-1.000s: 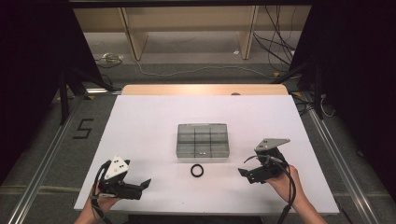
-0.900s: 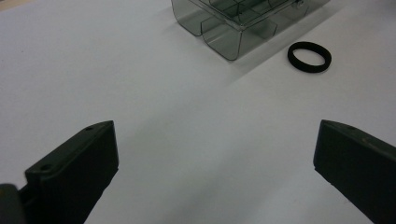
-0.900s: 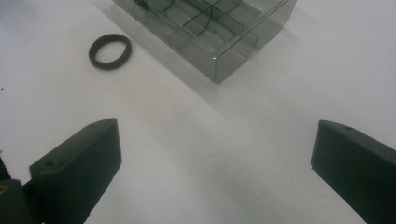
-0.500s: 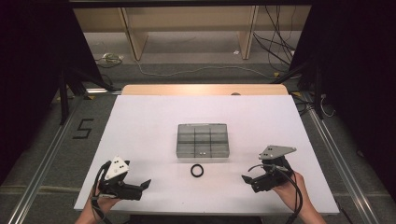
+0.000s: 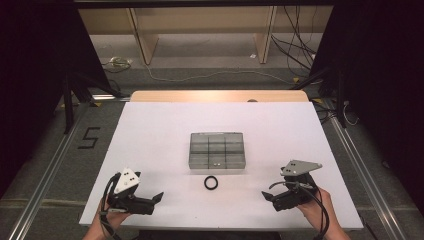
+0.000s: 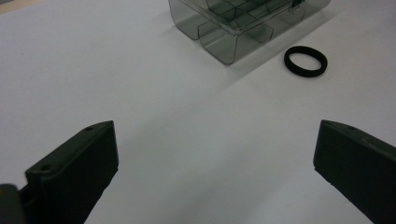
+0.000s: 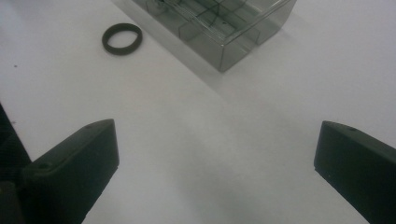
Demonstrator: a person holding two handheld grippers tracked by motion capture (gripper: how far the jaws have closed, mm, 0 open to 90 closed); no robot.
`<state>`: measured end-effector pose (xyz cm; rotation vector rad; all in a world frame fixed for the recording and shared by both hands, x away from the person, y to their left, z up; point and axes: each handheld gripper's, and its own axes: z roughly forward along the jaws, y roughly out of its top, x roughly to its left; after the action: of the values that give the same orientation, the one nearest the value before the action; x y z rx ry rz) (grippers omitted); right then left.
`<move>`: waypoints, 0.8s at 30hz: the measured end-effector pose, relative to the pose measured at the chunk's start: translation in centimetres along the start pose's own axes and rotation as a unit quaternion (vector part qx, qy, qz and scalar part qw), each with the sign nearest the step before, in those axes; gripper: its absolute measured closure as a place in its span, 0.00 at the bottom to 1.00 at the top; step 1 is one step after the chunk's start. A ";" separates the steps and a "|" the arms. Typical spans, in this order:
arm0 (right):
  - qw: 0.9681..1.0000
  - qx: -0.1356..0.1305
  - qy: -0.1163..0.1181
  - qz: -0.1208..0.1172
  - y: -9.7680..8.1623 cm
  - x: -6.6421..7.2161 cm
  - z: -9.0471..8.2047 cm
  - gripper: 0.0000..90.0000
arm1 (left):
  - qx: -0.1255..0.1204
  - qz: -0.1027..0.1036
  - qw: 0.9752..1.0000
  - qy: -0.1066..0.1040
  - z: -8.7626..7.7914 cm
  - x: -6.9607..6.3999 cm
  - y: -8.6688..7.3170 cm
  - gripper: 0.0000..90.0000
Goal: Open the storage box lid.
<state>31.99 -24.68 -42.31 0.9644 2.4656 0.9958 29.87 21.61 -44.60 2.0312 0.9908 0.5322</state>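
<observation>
While both hands rest at the near edge of the white desk (image 5: pixel 160 130), the black ring (image 5: pixel 211 182) lies flat on the desk top between them, just in front of the clear compartment box (image 5: pixel 217 150) and apart from it. The box sits near the middle of the desk, its dividers marking off small cells; two tiny pale items show in one of the near cells in the high view, too small to identify.

The left gripper (image 5: pixel 156 198) is low over the desk at the near left, pointing right toward the ring, with its grey three-cornered plate on top. Its jaws stand wide apart and hold nothing; in the left gripper view only bare desk lies between them, and the ring (image 6: pixel 306 61) appears farther off to the upper right, beside the near corner of the box (image 6: pixel 233 28).

The right gripper (image 5: pixel 267 195) is low over the desk at the near right, pointing left, with a cable looping back over the hand. Its jaws are also spread wide and empty. In the right gripper view the ring (image 7: pixel 122 38) lies to the upper left, well beyond the jaws, and the box (image 7: pixel 219 28) lies at the top, one corner turned toward the camera.

Both grippers are well apart from the ring and from the box, touching neither.
</observation>
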 end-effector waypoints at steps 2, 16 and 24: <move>1.000 0.005 0.001 0.003 -0.1 0.2 0.0 0.01 | 0.002 0.000 1.000 -0.004 0.2 -0.3 0.3 0.00; 1.000 0.005 0.025 0.012 -0.5 0.7 -0.6 0.01 | 0.005 0.022 1.000 -0.021 3.6 -2.5 3.1 0.03; 0.999 0.010 0.030 0.012 -0.6 0.5 -0.4 0.01 | -0.007 0.020 0.999 -0.026 4.7 -2.7 3.9 0.08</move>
<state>31.16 -24.81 -42.43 0.9864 2.5230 1.0228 33.08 15.78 -44.30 2.0452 0.9149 0.5028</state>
